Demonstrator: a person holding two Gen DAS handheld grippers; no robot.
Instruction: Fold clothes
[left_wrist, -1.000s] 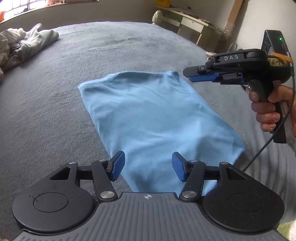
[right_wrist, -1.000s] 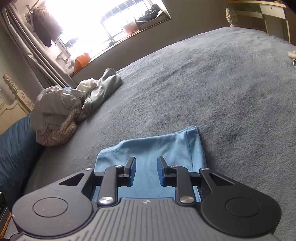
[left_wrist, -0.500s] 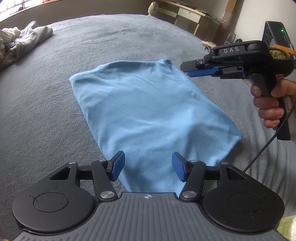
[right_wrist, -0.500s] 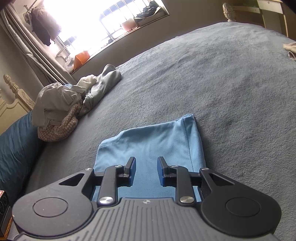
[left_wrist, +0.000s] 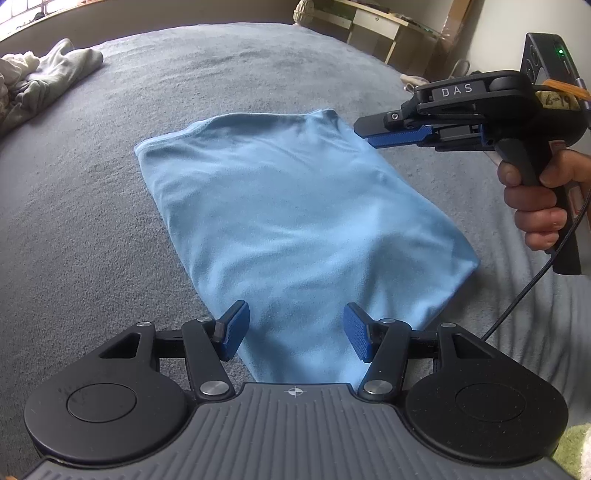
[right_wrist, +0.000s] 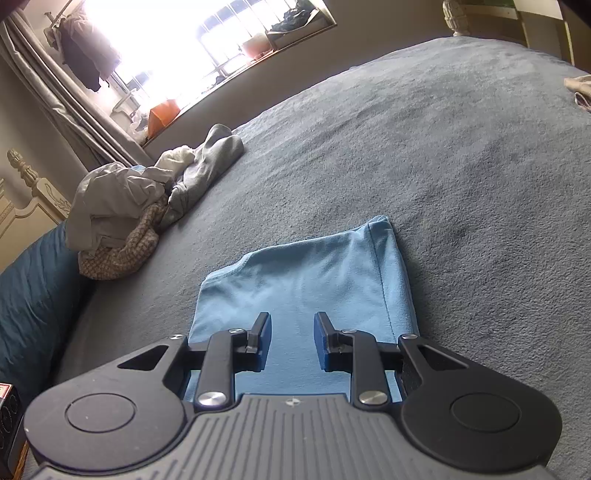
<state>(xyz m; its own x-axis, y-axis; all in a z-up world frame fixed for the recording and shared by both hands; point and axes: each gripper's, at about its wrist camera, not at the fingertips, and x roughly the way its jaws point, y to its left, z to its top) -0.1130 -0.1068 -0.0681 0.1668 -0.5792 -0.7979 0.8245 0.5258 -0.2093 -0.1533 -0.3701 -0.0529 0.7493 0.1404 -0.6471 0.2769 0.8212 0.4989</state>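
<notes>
Sunlit window (right_wrist: 207, 48) and a heap of rumpled clothes (right_wrist: 147, 199) show fully only in the right wrist view; the left wrist view alone shows the hand (left_wrist: 539, 199) gripping the right gripper (left_wrist: 373, 133). A folded light-blue T-shirt (left_wrist: 295, 221), soft knit, lies flat on the fuzzy grey bedspread (left_wrist: 92, 221). Left gripper (left_wrist: 295, 334) hangs over its near edge, jaws apart, empty; the right one's jaws stand narrowly parted, holding nothing.

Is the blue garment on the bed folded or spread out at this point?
Folded. The blue garment lies as a compact rectangle on the bed, no sleeves or collar showing, and a hem runs along its right edge in the right wrist view.
</notes>
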